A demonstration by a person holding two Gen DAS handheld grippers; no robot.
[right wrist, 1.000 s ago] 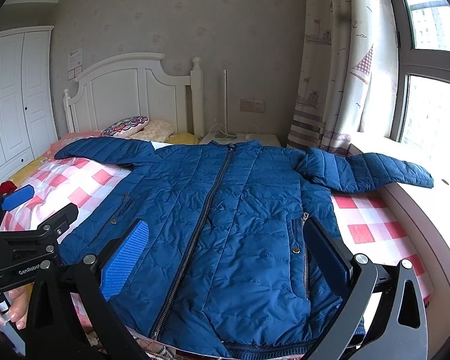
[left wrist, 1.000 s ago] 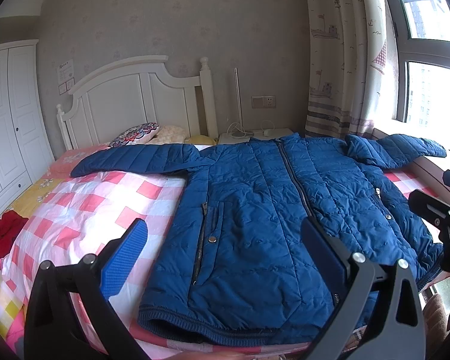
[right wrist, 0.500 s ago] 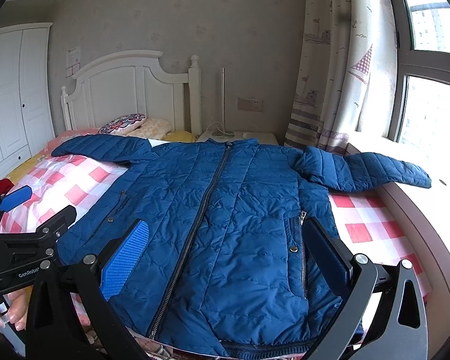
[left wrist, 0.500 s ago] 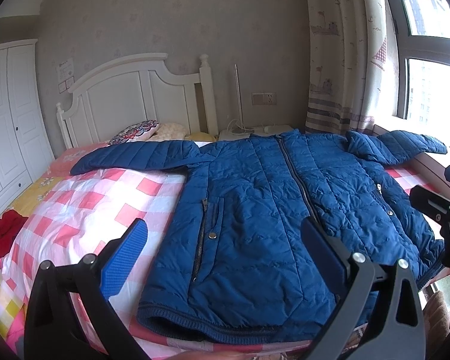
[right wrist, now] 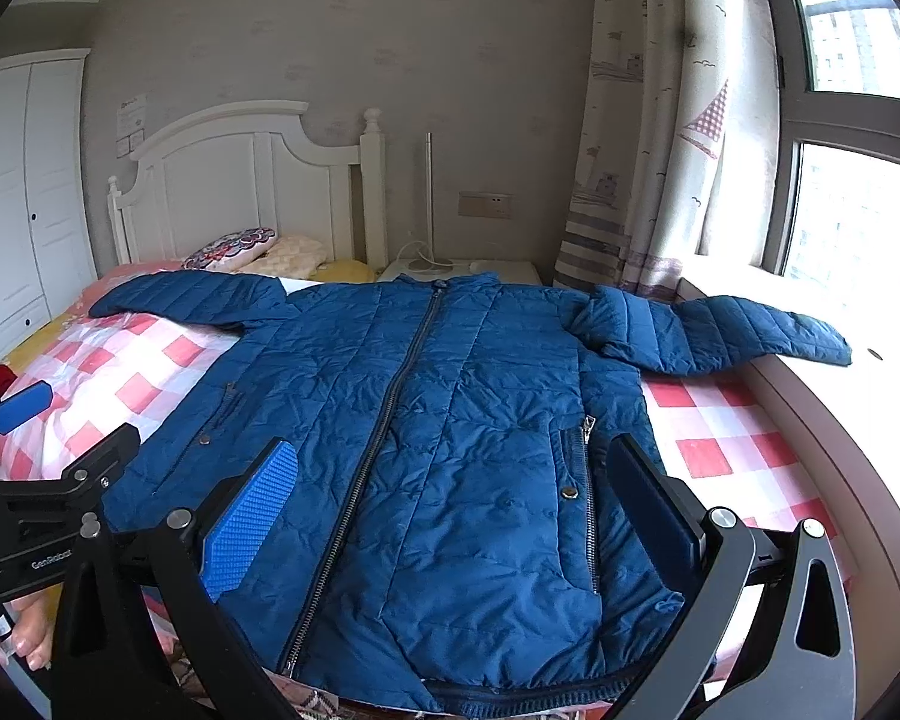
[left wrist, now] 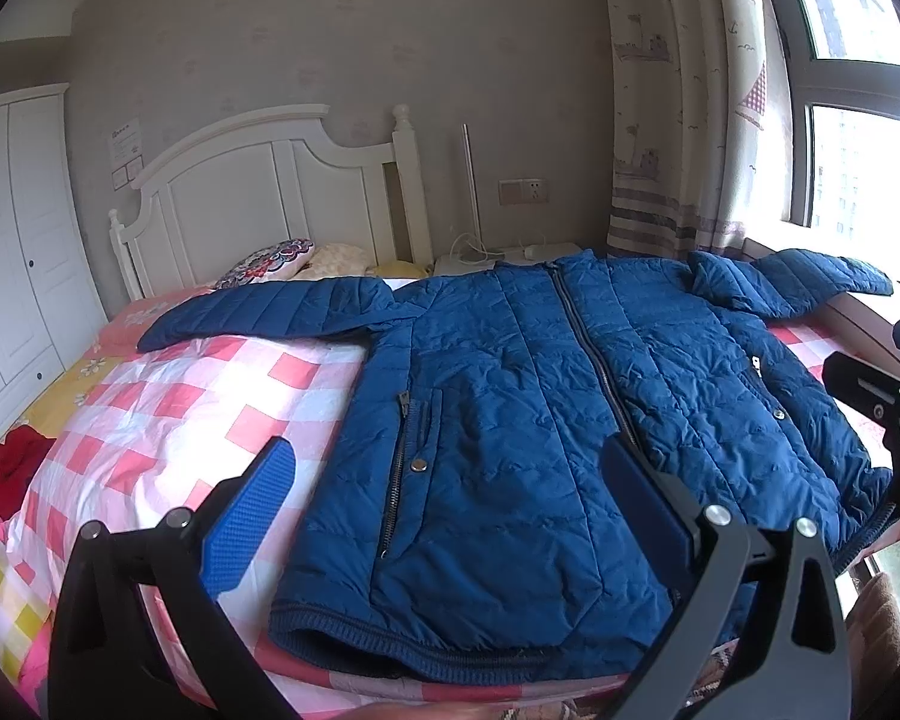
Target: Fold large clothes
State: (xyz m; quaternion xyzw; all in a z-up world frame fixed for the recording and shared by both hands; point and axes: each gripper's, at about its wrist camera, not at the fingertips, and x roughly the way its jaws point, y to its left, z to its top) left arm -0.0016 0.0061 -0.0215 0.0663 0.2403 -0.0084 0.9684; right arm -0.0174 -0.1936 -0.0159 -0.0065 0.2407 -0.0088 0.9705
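A blue quilted jacket [left wrist: 510, 420] [right wrist: 450, 420] lies flat on the bed, front up and zipped, hem toward me. Its left sleeve [left wrist: 270, 312] stretches over the pink checked bedding; its right sleeve [right wrist: 720, 330] reaches onto the window sill. My left gripper [left wrist: 444, 498] hangs open above the hem near the left pocket, nothing between its fingers. My right gripper [right wrist: 456, 498] is open too, over the hem beside the zip. Each gripper shows at the edge of the other's view: the right gripper [left wrist: 876, 402], the left gripper [right wrist: 48, 480].
The bed [left wrist: 150, 420] has a white headboard [left wrist: 258, 198] and pillows [left wrist: 270, 258] at the far end. White wardrobe [left wrist: 12, 240] stands left; a red cloth [left wrist: 6, 468] lies at the left edge. A window sill [right wrist: 840, 420], curtain [right wrist: 642, 150] and nightstand [right wrist: 468, 270] are right.
Both grippers have drifted slightly, so the jacket sits a little lower and nearer in view. The jacket itself has not moved and both grippers stay open.
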